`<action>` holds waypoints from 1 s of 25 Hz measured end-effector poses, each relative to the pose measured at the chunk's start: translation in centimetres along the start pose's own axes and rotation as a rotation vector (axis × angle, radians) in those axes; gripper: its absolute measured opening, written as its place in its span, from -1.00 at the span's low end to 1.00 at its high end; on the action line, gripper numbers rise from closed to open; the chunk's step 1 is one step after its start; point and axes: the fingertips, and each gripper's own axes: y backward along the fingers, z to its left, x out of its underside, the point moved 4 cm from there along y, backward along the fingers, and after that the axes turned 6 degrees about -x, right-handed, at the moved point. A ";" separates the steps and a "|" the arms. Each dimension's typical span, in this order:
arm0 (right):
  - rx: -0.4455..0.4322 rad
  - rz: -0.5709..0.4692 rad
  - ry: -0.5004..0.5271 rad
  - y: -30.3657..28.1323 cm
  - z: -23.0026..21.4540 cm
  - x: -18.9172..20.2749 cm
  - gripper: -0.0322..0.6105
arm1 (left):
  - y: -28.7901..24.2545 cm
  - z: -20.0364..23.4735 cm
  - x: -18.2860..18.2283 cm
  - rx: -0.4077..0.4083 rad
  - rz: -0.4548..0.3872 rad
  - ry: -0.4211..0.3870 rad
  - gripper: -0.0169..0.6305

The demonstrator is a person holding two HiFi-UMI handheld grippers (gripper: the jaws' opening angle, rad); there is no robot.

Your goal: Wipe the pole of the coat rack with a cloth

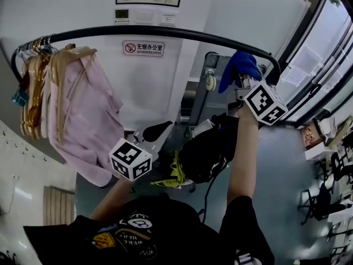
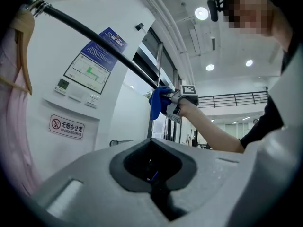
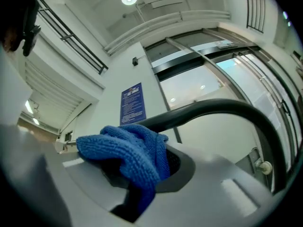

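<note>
The coat rack's black pole (image 1: 165, 33) arcs across the top of the head view and bends down at its right end. A blue cloth (image 1: 240, 68) is pressed on that bend, and my right gripper (image 1: 244, 80) is shut on it. The right gripper view shows the cloth (image 3: 128, 150) bunched in the jaws, right under the pole (image 3: 213, 110). My left gripper (image 1: 138, 148) hangs low, well below the pole, shut and holding nothing. In the left gripper view, the pole (image 2: 94, 37) runs up and away to the cloth (image 2: 158, 103) and the right gripper (image 2: 175, 103).
A pink garment (image 1: 83, 109) and several wooden hangers (image 1: 33, 87) hang at the pole's left end. A no-smoking sign (image 1: 143, 48) is on the white wall behind. A black bag (image 1: 207, 148) sits below the rack. Glass panels (image 1: 320, 54) and cluttered desks (image 1: 325, 142) lie to the right.
</note>
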 end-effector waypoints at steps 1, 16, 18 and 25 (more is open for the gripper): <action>-0.045 0.015 0.006 -1.1 1.2 0.5 -0.73 | 0.5 0.3 -0.1 -0.025 -0.006 0.001 -0.96; -0.577 0.190 -0.092 -17.5 29.0 11.2 -0.73 | 14.4 8.3 -2.6 -0.485 -0.121 -0.006 -0.96; -0.600 0.212 -0.097 -18.2 30.8 11.8 -0.73 | 15.7 8.9 -3.4 -0.524 -0.144 -0.010 -0.96; -0.513 0.169 -0.055 -14.8 25.2 9.5 -0.72 | 13.8 8.7 -4.1 -0.450 -0.149 -0.006 -0.96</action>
